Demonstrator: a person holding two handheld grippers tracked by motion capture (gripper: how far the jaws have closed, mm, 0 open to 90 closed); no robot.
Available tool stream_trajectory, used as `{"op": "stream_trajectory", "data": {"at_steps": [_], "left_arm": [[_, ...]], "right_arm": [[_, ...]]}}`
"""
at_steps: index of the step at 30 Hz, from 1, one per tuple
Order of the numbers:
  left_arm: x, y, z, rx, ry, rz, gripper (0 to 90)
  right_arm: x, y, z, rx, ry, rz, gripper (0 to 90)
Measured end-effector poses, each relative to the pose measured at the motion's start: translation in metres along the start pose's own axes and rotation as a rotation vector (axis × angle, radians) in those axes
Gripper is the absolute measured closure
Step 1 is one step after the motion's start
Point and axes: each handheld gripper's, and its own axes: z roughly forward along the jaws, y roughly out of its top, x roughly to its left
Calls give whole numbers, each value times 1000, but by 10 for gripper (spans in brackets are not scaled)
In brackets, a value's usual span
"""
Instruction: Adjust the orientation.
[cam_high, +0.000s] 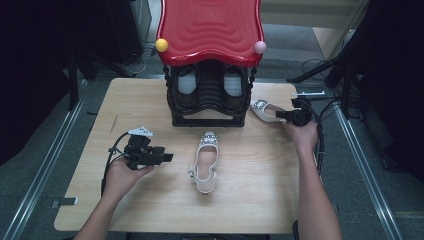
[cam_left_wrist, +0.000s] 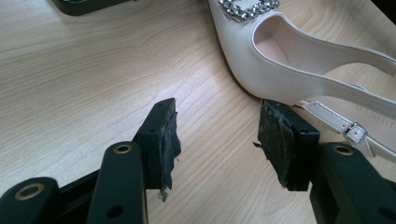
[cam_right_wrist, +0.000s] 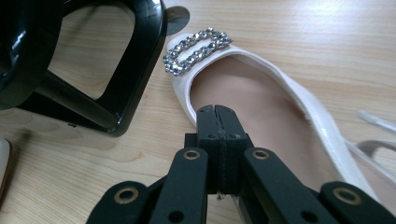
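The white shoe by the black rack sits under your right gripper, jaws closed together. Your left gripper stands wide, empty, beside the other shoe.

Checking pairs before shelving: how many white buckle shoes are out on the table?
2. One white shoe lies mid-table before the black rack; the other sits right of the rack, at the right tool. None visibly hidden.
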Motion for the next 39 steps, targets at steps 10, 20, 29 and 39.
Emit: {"op": "stream_trajectory", "data": {"at_steps": [10,20,29,39], "left_arm": [[1,3,1,-9,1,1,477],[3,8,6,-11,-13,5,478],[3,13,9,-4,-19,18,479],[2,16,13,3,-24,28,478]], "right_arm": [[-12,-5,-21,-33,-49,19,900],[-14,-17,-12,20,-19,32,900],[-4,-22,-9,24,20,31,900],[3,-24,-6,10,67,64,900]]}}
